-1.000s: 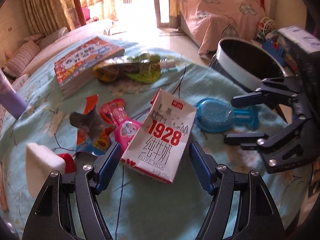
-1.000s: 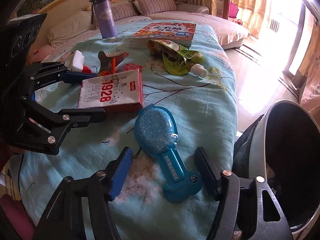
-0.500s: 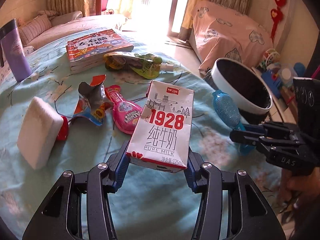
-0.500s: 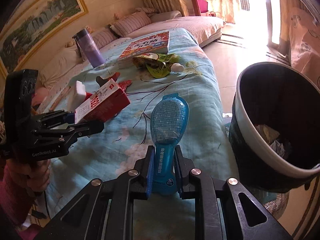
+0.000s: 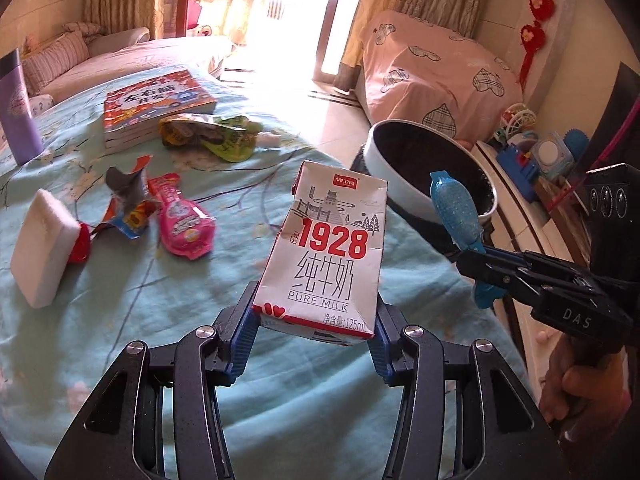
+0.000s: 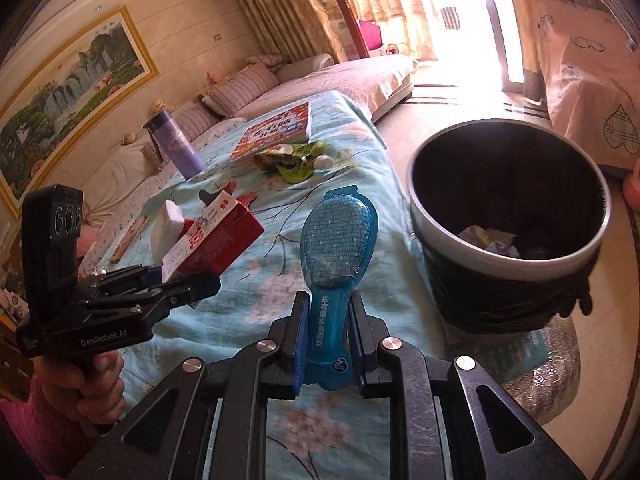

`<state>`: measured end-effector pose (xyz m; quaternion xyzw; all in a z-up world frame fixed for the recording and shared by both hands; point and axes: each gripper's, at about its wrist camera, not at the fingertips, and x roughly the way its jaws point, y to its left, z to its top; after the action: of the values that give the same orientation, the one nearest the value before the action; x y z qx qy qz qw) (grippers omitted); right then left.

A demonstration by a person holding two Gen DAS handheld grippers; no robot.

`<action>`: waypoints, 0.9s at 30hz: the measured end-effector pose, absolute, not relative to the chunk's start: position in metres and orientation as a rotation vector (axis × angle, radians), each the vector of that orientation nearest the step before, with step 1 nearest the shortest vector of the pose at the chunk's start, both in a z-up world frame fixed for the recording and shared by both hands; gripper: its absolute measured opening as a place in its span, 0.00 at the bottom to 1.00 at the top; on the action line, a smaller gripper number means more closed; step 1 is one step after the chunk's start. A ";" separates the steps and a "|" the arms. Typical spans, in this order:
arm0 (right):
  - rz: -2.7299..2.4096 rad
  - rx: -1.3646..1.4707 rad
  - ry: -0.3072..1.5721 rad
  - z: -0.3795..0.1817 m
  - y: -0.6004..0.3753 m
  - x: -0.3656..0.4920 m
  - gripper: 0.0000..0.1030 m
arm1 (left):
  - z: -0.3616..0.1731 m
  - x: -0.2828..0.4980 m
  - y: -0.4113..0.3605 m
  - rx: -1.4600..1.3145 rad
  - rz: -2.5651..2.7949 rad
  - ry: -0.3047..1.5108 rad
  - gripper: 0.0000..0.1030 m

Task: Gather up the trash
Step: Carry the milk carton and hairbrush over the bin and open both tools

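Note:
My left gripper (image 5: 312, 334) is shut on a white "1928" milk carton (image 5: 328, 252) and holds it above the blue-clothed table (image 5: 280, 400). My right gripper (image 6: 328, 344) is shut on the handle of a blue plastic blister pack (image 6: 338, 248), held up near the bin. The round dark trash bin (image 6: 508, 220) stands right of the table with crumpled trash inside. The carton (image 6: 212, 236) and left gripper (image 6: 168, 280) also show in the right wrist view. The blue pack (image 5: 456, 208) shows before the bin (image 5: 404, 152) in the left wrist view.
On the table lie a pink wrapper (image 5: 180, 220), a torn foil wrapper (image 5: 128, 200), a green pouch (image 5: 212, 136), a white sponge (image 5: 42, 248), a book (image 5: 156, 100) and a purple bottle (image 5: 18, 112). A shelf with toys (image 5: 536, 152) stands at right.
Both grippers closed on their items and lifted them off the table. The carton and the blue pack have moved up and toward the bin.

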<state>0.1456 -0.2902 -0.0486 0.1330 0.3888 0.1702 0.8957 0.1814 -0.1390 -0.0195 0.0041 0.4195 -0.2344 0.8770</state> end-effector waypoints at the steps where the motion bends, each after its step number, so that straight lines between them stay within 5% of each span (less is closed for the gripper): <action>1: 0.342 0.282 0.799 -0.047 -0.296 0.144 0.18 | -0.019 0.180 -0.144 0.010 -0.493 0.873 0.47; 27: 0.193 0.381 0.686 -0.023 -0.378 0.140 0.18 | 0.016 0.197 -0.242 0.108 -0.554 0.818 0.47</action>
<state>0.1403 -0.3783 -0.0232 0.1853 0.3337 0.0938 0.9195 0.1970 -0.2421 0.0156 0.0519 0.3923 -0.2655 0.8792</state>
